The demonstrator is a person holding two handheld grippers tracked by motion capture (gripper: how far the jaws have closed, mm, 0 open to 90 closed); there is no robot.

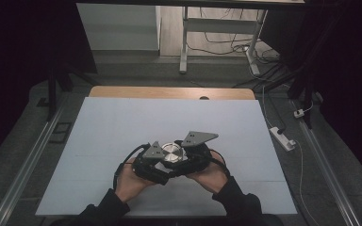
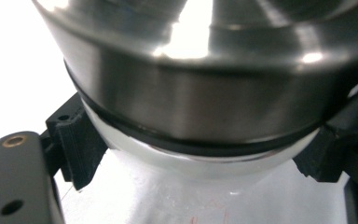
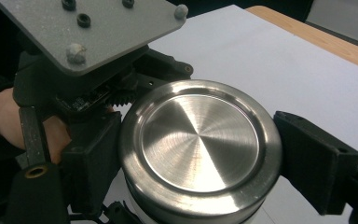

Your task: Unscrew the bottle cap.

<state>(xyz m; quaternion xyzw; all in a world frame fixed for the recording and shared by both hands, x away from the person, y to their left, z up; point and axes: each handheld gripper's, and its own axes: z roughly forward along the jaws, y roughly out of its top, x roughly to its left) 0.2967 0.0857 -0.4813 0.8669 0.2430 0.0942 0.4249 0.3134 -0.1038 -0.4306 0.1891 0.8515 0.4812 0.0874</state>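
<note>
The high view looks down from afar; both gripper views crowd the steel lid [image 3: 199, 143].

Both hands low, close together. Left gripper [image 1: 152, 162] and right gripper [image 1: 195, 157] face inward, jaws clamped on one shared object.

A brushed, glossy metal lid [image 3: 199, 144] sits between matt black plastic jaws, over a smooth white sheet [image 1: 122, 127].

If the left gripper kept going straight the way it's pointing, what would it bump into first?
Probably the shiny metal lid: it sits right between the left gripper's jaws, already touching or nearly so. Beyond it, the right gripper holds the same container.
</note>
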